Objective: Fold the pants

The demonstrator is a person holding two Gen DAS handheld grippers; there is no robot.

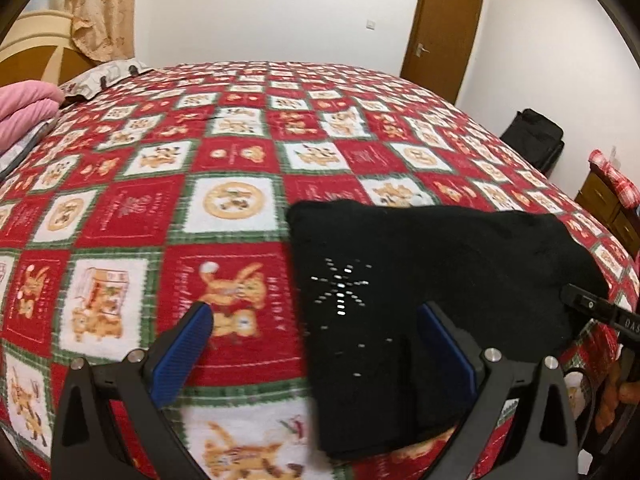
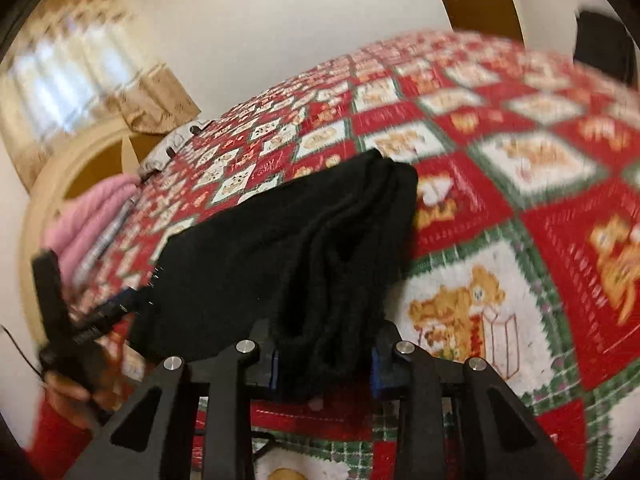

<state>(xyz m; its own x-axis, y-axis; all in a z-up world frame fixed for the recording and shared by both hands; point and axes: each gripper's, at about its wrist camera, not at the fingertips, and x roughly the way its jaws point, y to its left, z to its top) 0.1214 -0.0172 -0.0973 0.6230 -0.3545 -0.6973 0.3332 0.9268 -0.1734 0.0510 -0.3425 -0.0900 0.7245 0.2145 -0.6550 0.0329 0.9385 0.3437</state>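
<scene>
The black pants lie folded into a thick bundle on the red checked bedspread, with a small sparkly star pattern on top. My left gripper is open, its blue pads hovering over the bundle's left edge, one finger over the bedspread. My right gripper is shut on the near folded edge of the pants, which bunch up between its fingers. The left gripper also shows in the right wrist view, and the tip of the right one in the left wrist view.
A pink folded quilt and a pillow lie at the bed's head on the left. A brown door, a black bag and a wooden cabinet stand beyond the bed's right side.
</scene>
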